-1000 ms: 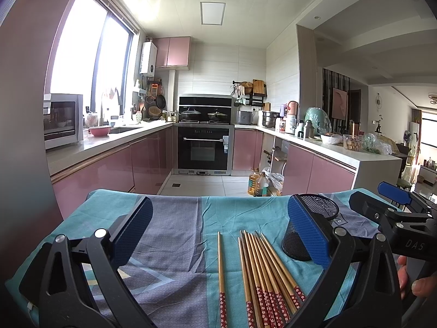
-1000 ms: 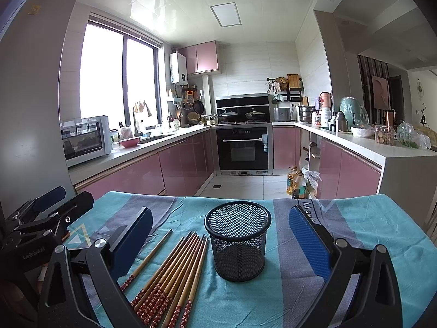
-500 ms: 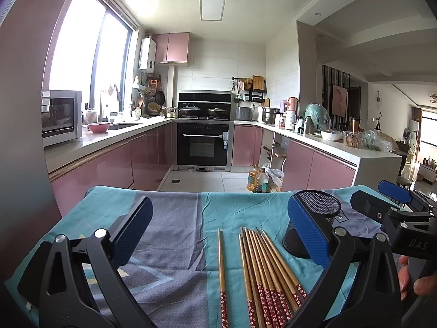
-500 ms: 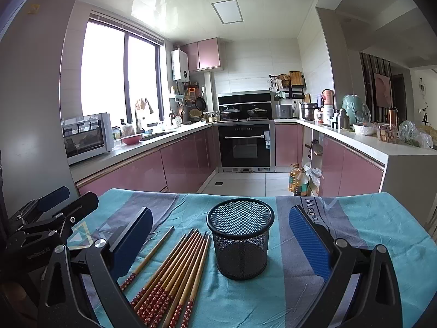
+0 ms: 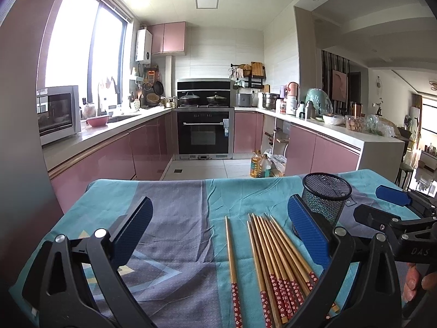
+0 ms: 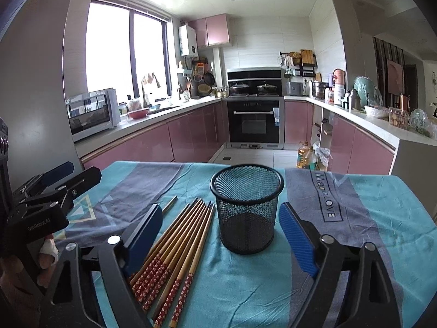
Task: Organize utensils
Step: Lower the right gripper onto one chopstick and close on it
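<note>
1. Both grippers hold nothing: right gripper (image 6: 218, 229) jaws have just been closing but are wide, mesh cup (image 6: 247, 207) standing between and ahead, untouched; left gripper (image 5: 218, 227) gapes over cloth.
2. Judgement: steady the cup low, squarely, before loading chopsticks (image 6: 174, 246).
3. Right view shows the cup empty; left view shows one chopstick (image 5: 231, 262) apart from the bundle.

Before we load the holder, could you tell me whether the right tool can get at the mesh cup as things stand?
Probably yes: the mesh cup stands upright straight ahead of the open right tool, nothing between them.
</note>
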The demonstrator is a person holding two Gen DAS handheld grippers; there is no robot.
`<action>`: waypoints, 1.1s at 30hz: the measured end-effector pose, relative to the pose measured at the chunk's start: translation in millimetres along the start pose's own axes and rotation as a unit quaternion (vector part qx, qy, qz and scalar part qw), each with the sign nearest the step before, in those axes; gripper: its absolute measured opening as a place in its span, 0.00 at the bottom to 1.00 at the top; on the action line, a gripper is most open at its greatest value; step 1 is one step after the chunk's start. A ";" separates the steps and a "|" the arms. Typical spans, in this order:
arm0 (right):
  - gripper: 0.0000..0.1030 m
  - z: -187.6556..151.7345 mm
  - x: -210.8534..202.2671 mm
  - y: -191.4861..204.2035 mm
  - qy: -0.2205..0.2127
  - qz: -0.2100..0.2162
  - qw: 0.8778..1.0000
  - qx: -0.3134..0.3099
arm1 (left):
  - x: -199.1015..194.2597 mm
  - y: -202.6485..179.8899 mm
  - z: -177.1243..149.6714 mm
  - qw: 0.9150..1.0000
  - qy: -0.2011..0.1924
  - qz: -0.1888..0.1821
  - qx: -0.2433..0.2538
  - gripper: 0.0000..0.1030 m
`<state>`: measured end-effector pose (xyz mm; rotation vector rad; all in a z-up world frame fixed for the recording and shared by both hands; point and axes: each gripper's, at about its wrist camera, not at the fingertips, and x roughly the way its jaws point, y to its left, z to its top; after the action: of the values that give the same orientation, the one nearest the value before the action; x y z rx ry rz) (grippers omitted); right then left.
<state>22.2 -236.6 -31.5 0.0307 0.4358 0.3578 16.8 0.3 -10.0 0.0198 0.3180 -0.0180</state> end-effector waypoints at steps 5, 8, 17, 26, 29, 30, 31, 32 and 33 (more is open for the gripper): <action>0.56 -11.5 27.0 1.3 0.079 0.022 0.997 0.001 | 26.7 10.8 -8.0 0.998 0.058 -0.010 0.014 0.93; 0.44 -18.0 45.4 5.8 0.125 0.033 0.992 -0.001 | 45.4 18.5 -16.1 0.994 0.101 -0.027 0.020 0.83; 0.27 -31.2 88.7 21.5 0.195 0.041 0.980 -0.010 | 97.9 14.2 -44.4 0.978 0.193 -0.058 0.045 0.64; 0.24 -31.2 107.6 24.5 0.224 0.027 0.974 -0.024 | 139.6 -9.4 -51.7 0.965 0.243 -0.078 0.064 0.52; 0.24 -27.8 116.1 24.1 0.225 0.022 0.974 -0.024 | 151.8 -12.6 -52.8 0.959 0.263 -0.083 0.063 0.47; 0.24 -26.4 119.3 23.8 0.225 0.022 0.974 -0.024 | 158.3 -14.6 -53.9 0.957 0.271 -0.085 0.061 0.46; 0.24 -25.4 121.8 23.9 0.225 0.021 0.974 -0.024 | 163.6 -16.0 -55.2 0.955 0.279 -0.087 0.058 0.43; 0.24 -24.4 123.5 23.4 0.225 0.021 0.974 -0.023 | 168.1 -17.5 -55.6 0.954 0.281 -0.089 0.057 0.43; 0.24 -24.3 124.2 22.6 0.224 0.021 0.974 -0.021 | 171.3 -17.6 -54.7 0.954 0.281 -0.090 0.057 0.43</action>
<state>109.5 -173.6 -101.8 -0.0845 0.8758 0.4166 162.0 -18.6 -115.8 0.1116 0.8879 -0.2138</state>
